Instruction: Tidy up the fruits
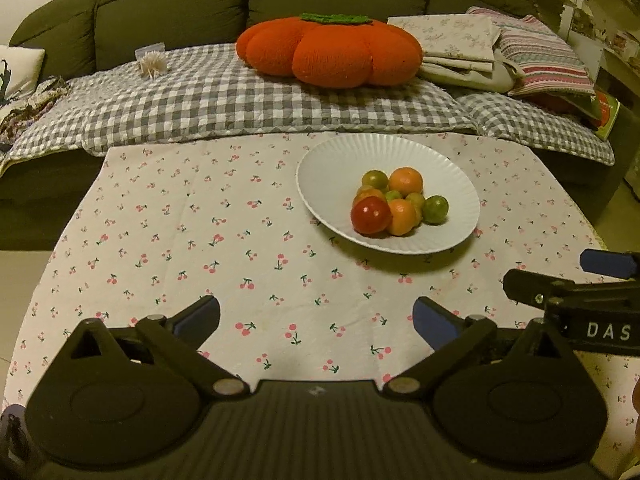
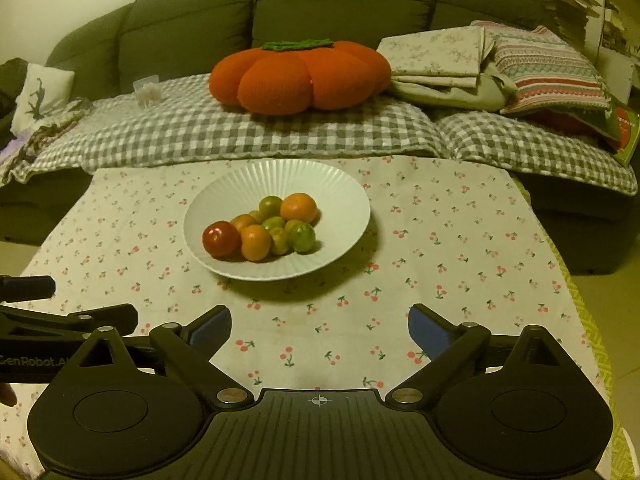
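Both our left gripper (image 1: pixel 316 316) and right gripper (image 2: pixel 320 326) stand wide apart, empty. The small fruits (image 2: pixel 262 228) sit piled in the ribbed white plate (image 2: pixel 224 200); we should approach one outer fruit slowly.

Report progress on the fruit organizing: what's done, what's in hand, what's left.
Done: all visible fruit, the red one, orange and green ones, sits piled in the white plate. In hand: nothing; the left claw and right claw are open and empty. Left: no loose fruit on the cherry-print cloth.

Ribbed white plate (image 2: pixel 352 200), perhaps ceramic; glossy red fruit (image 2: pixel 220 239); knitted orange cushion (image 2: pixel 300 76).
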Tool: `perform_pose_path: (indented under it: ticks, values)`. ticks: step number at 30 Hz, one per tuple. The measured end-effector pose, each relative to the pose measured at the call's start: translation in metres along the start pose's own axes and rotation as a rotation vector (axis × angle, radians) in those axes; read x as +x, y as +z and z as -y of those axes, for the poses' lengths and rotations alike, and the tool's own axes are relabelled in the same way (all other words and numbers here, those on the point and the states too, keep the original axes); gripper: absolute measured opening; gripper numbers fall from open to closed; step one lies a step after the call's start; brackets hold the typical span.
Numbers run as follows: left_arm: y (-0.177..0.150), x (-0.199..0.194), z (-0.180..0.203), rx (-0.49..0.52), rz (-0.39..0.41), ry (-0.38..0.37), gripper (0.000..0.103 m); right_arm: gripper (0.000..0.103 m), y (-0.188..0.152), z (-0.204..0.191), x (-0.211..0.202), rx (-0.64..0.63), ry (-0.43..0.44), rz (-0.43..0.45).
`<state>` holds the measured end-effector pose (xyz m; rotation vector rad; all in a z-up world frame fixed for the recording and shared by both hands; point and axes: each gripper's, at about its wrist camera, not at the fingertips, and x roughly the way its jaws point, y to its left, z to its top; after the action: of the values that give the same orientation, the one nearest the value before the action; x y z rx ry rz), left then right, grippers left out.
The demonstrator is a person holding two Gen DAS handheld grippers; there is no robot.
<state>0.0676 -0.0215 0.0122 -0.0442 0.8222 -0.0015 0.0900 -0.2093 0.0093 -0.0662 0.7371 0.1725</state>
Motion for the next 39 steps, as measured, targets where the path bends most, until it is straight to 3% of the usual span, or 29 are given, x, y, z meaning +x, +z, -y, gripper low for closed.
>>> perform_pose_path:
  ticks: [9,39]
  values:
    - [-0.002,0.008,0.001,-0.006,-0.014,0.006,0.102,0.097,0.0,0.009,0.014,0.057,0.005,-0.049]
    - [-0.004,0.006,-0.002,0.005,-0.011,0.016,0.102,0.097,-0.002,0.003,0.014,0.013,-0.017,-0.041]
